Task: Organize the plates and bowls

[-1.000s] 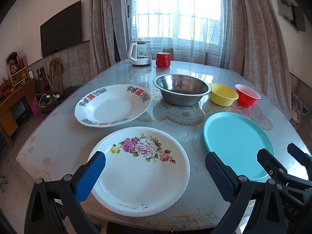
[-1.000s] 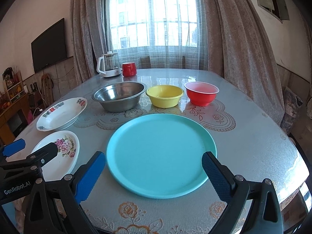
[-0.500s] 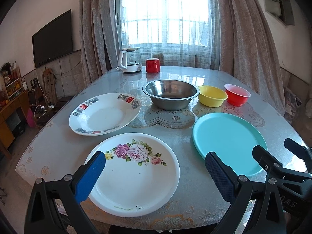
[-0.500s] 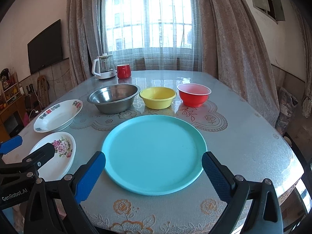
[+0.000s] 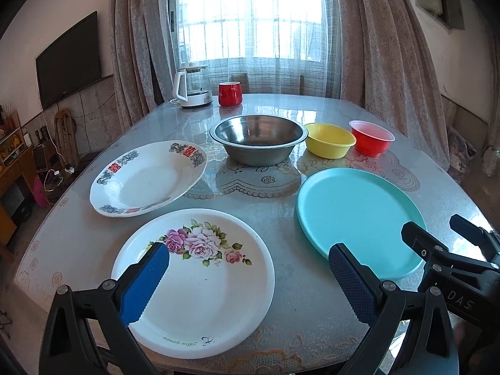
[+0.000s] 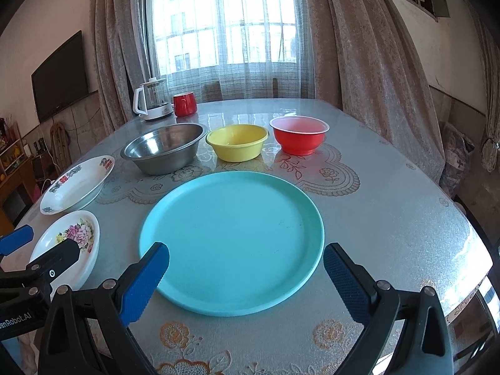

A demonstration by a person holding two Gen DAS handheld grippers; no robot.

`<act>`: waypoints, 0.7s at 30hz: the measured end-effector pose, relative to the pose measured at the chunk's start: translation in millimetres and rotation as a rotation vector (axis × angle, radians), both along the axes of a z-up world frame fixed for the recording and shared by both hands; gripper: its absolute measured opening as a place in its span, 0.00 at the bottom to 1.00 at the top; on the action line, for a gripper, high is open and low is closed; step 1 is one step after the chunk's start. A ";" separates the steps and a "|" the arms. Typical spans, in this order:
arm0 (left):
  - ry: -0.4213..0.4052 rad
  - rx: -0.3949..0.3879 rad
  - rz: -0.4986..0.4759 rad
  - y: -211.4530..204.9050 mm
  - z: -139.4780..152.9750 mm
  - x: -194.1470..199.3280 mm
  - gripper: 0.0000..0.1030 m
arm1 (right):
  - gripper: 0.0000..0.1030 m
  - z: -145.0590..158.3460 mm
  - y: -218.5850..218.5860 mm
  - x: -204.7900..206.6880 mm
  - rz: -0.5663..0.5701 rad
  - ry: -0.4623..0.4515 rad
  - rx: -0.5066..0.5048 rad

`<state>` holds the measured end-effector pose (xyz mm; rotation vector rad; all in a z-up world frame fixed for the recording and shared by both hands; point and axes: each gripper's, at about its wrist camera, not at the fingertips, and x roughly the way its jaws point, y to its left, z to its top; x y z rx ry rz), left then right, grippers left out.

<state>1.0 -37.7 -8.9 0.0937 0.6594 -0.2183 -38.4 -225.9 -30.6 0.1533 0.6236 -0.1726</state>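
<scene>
Tabletop [image 6: 390,218] with lace-patterned cover, set with three plates and three bowls.

Near row, left to right: rose plate [image 5: 200,284] at the near left edge; teal plate [image 6: 231,243] to its right, apart from it. Behind the rose plate, a deeper white plate [image 5: 147,178] with red and dark rim markings, close to the rose plate but not touching.

Far row, left to right: steel bowl [image 5: 257,140], yellow bowl [image 5: 329,140], red bowl [image 5: 372,137], all upright and empty, side by side; yellow and red nearly touching.

At the far left edge, by the curtained window: glass kettle [image 5: 193,89] and red mug [image 5: 229,93].

Left hand-held gripper [image 5: 248,281] held low over the near edge, jaws spread wide and released, grasping nothing; blue left pad over the rose plate, right pad over bare tabletop between rose and teal plates.

Right hand-held gripper [image 6: 245,281] likewise released, jaws wide apart astride the near rim of the teal plate, gripping nothing.
</scene>
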 end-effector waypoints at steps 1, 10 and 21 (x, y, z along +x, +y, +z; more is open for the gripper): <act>0.004 -0.002 -0.004 0.2 0.5 1.4 1.00 | 0.98 0.6 -1.6 1.3 -0.004 0.000 -0.003; 0.017 -0.021 -0.017 -2.8 1.3 11.4 1.00 | 0.98 -1.4 -11.2 8.2 -0.035 0.009 0.005; 0.053 -0.056 -0.088 -10.8 4.8 20.1 0.99 | 0.98 -2.6 -34.5 6.6 -0.057 0.010 0.070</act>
